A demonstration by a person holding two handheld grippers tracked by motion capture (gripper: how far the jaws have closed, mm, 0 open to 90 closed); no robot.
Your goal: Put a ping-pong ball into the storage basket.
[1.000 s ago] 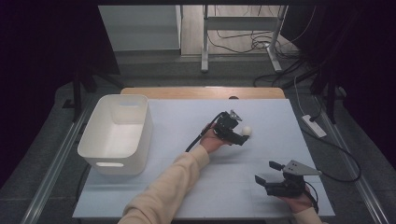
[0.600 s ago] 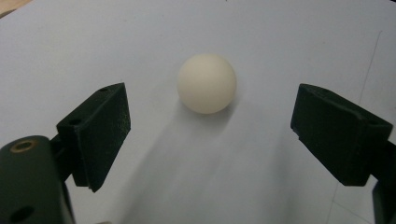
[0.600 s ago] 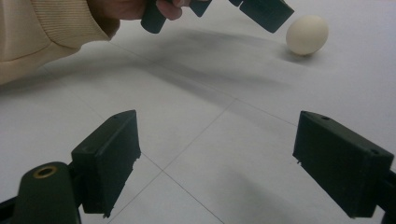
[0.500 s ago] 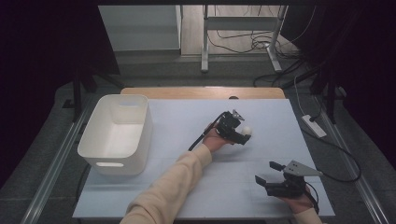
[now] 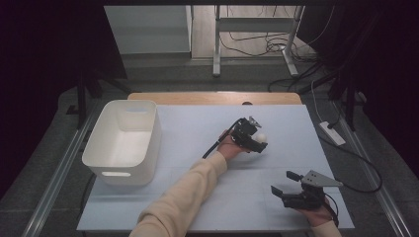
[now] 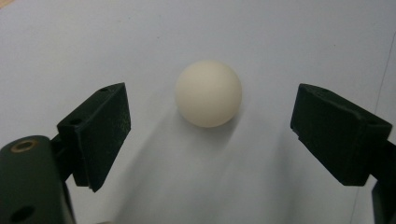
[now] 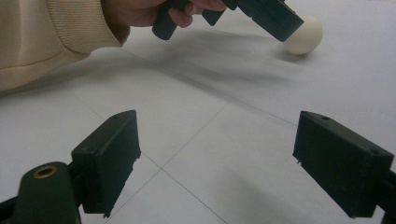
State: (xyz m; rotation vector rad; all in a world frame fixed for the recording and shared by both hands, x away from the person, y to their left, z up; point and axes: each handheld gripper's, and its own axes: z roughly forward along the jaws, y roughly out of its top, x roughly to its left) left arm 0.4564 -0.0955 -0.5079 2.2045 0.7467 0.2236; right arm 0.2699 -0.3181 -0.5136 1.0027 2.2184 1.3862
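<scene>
A small cream-white ball lies on the pale blue-grey counter, right of the middle and toward the far half of the surface. The left gripper is lowered over it from the near-left side, held in a hand that comes out of a cream knitted sleeve stretching diagonally across the counter. In the left gripper view the ball sits between the two black fingers, a little beyond their tips and nearer the one on that view's left; the fingers stand wide apart and neither pad touches the ball. Bare counter shows on both sides of the ball, and its soft shadow falls toward the camera.

The right gripper rests low near the front right corner of the counter, well apart from the ball, with its grey three-cornered plate on top and a cable trailing off behind. Its fingers are also spread wide with nothing between them but the counter's faint grid lines. From the right gripper view the ball shows at the far right, just under the tip of the left gripper.

A white plastic bin with a cut-out handle stands on the counter's left side, well away from both grippers and the ball.
</scene>
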